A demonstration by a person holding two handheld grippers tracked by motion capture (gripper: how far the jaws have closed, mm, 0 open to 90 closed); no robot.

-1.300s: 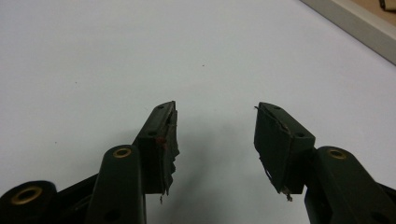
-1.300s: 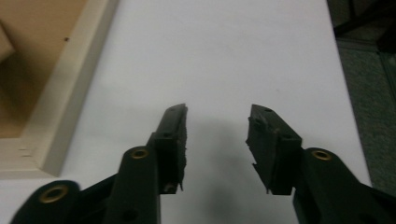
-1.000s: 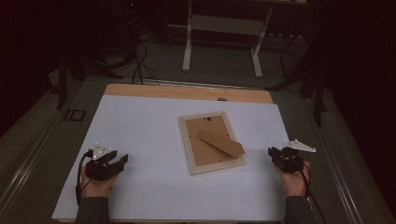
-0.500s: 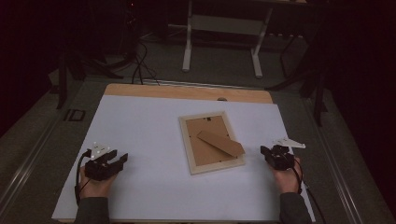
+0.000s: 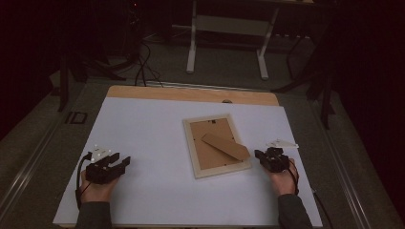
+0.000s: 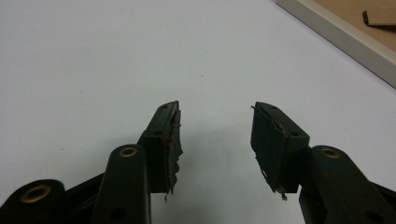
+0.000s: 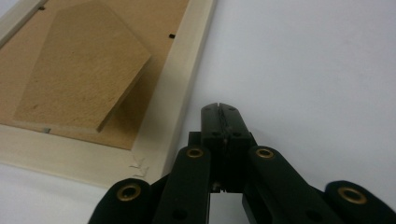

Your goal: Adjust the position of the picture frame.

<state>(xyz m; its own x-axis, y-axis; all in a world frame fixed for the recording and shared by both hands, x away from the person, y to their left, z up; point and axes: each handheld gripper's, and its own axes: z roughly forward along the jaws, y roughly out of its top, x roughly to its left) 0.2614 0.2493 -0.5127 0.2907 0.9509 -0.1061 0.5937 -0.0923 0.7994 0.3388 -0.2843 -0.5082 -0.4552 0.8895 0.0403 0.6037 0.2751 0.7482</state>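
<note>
High view: picture frame point(image 5: 217, 145) face-down on white counter point(image 5: 153, 129).
Right tongs point(image 5: 260, 154) closed, empty, just beside frame's corner; left tongs point(image 5: 123, 162) open, empty, well apart.

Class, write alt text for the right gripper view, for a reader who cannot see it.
The right gripper, its black jaws shut with nothing between them, points at the corner of a pale wooden picture frame lying face down on a white table. The frame's brown stand flap lifts off its backing.

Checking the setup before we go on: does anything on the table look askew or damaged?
The pale wooden picture frame lies face down, turned askew to the white table edges. Its brown hardboard stand flap sticks up, and one corner looks chipped.
</note>
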